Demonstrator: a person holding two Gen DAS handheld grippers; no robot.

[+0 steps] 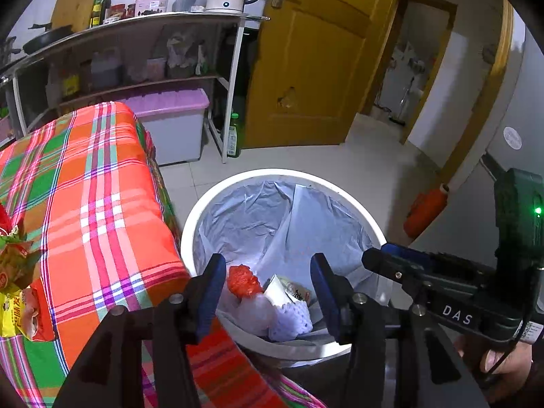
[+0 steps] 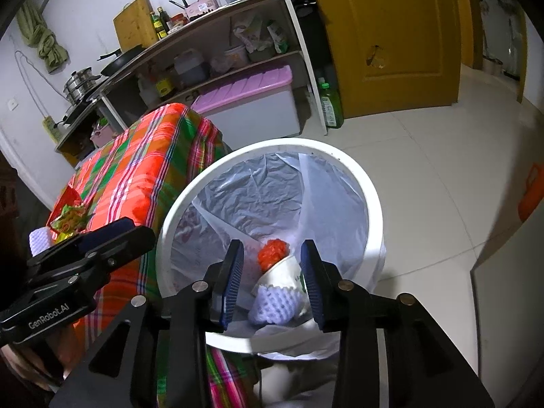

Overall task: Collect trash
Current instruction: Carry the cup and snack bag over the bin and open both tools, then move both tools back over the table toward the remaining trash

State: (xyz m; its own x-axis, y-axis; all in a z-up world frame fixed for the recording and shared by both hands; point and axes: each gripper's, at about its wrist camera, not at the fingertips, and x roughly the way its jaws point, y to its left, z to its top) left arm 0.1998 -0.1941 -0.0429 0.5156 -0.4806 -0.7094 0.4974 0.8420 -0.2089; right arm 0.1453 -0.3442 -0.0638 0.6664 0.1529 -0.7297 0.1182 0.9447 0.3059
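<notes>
Both grippers, left and right, hang fingers spread, empty, over the white plastic-lined trash bin beside the plaid-covered tabletop.

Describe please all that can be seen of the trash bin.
The bin is round, white and looks like plastic. It stands upright on the tiled floor, close beside the table with the plaid cloth. A thin, translucent, wrinkled liner covers its inside. At the bottom lie a red crumpled piece, a paper cup and a white foam net. The left gripper and the right gripper are both open above it, and neither touches it.
</notes>
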